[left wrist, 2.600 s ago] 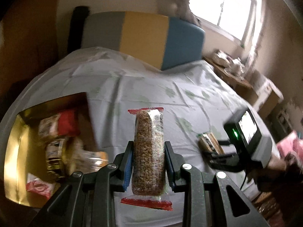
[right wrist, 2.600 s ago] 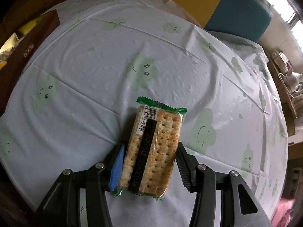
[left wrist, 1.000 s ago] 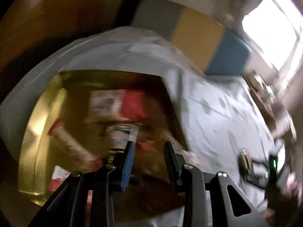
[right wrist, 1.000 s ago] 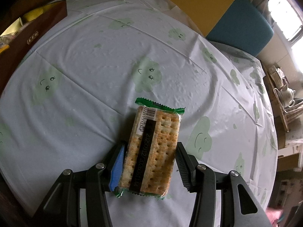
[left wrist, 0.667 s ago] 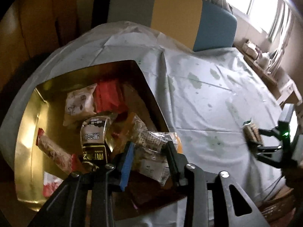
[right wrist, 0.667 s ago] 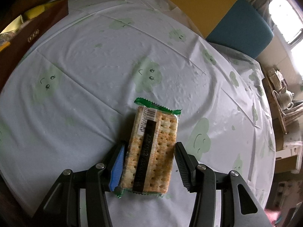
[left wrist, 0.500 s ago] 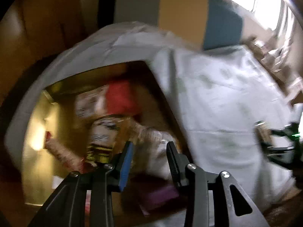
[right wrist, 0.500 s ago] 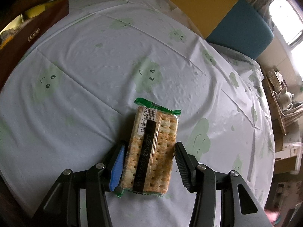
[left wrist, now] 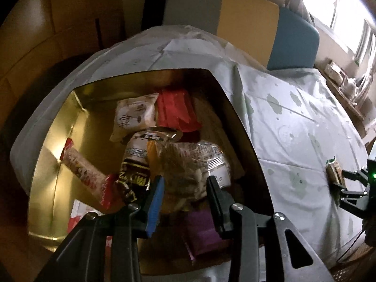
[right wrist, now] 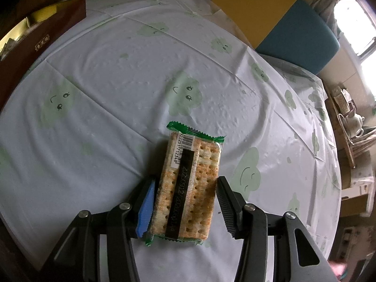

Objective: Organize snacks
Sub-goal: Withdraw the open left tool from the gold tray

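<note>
Here the left gripper [left wrist: 184,189] hangs over the open gold-lined box [left wrist: 50,164] at about seven o'clock in the left wrist view, its jaws having just been opening; they stand apart now with nothing pinched, only the heaped snacks showing below the gap. Inside the box lie a clear-wrapped puffed-grain bar with red ends [left wrist: 83,172] at nine o'clock, a cream printed pouch [left wrist: 135,115] and a red foil packet [left wrist: 176,110] toward twelve, a dark brown-and-gold wrapper [left wrist: 135,176] near the centre, a crinkled clear bag of pale snacks [left wrist: 188,164] just beyond the fingertips, and a purple packet [left wrist: 203,232] at six. The box sits on a pale tablecloth printed with green cloud faces [right wrist: 117,82]. In the right wrist view the right gripper [right wrist: 185,193] is clamped on a green-edged clear packet of soda crackers [right wrist: 190,183], the jaws pressed against its long sides, low over the cloth at roughly six o'clock. The box's dark brown outer wall [right wrist: 40,40] appears at ten o'clock there. A grey, yellow and blue padded chair back [left wrist: 246,21] stands past the table at one o'clock.
</note>
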A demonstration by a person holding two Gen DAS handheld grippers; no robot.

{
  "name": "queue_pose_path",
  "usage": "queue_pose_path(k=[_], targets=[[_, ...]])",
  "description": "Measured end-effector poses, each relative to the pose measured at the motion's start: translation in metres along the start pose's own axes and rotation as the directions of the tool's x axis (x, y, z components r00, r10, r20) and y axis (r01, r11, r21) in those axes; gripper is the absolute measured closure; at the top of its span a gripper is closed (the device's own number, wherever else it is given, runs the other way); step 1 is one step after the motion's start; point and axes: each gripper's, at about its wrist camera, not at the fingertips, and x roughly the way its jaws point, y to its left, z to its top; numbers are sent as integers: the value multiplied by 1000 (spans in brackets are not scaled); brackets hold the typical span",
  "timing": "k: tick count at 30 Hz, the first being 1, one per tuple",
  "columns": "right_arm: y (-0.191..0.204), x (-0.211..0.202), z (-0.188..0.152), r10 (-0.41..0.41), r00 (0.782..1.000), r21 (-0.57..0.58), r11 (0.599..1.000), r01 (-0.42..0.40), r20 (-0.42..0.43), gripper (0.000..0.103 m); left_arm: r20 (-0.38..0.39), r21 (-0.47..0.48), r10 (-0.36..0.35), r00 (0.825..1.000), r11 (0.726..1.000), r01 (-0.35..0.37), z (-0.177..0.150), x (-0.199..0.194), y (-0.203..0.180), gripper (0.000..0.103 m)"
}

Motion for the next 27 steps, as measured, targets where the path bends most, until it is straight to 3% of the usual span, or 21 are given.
queue_pose_path(k=[10, 27], targets=[[0, 1, -1, -2, 1000, 9, 1000, 2, 10, 53, 104, -91, 60, 993, 995, -50, -2, -34, 19, 64], [-6, 3, 2, 19, 1000, 57, 998, -18, -16, 54, 107, -132, 75, 991, 989, -60, -10, -40, 35, 64]])
